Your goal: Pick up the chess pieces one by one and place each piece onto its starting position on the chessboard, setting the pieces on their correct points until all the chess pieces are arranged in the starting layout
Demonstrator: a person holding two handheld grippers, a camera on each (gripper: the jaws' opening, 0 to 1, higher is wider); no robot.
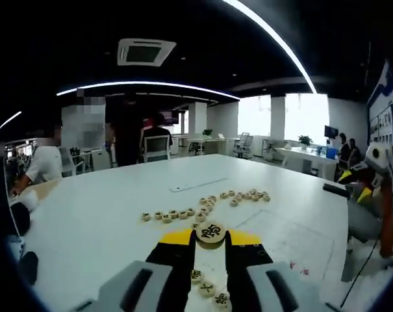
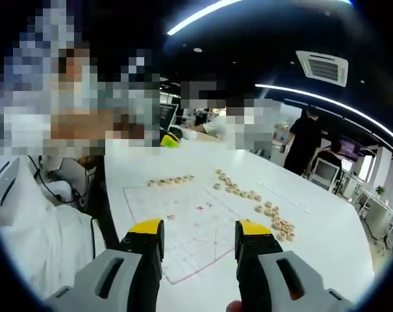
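Left tongs grip a chess piece (marked disc); right tongs gape above the chessboard.

Left hand-held gripper gripping chess piece, probably clear of white table

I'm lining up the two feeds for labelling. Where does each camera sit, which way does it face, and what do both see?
Left gripper view: rides the left gripper, looking along its jaws, shut on a chess piece, across the white table toward windows.
Right gripper view: rides the right gripper, jaws open, above the chessboard, facing seated people; a fingertip shows at the bottom edge.
Shared: the table, loose rows of pieces, the board.
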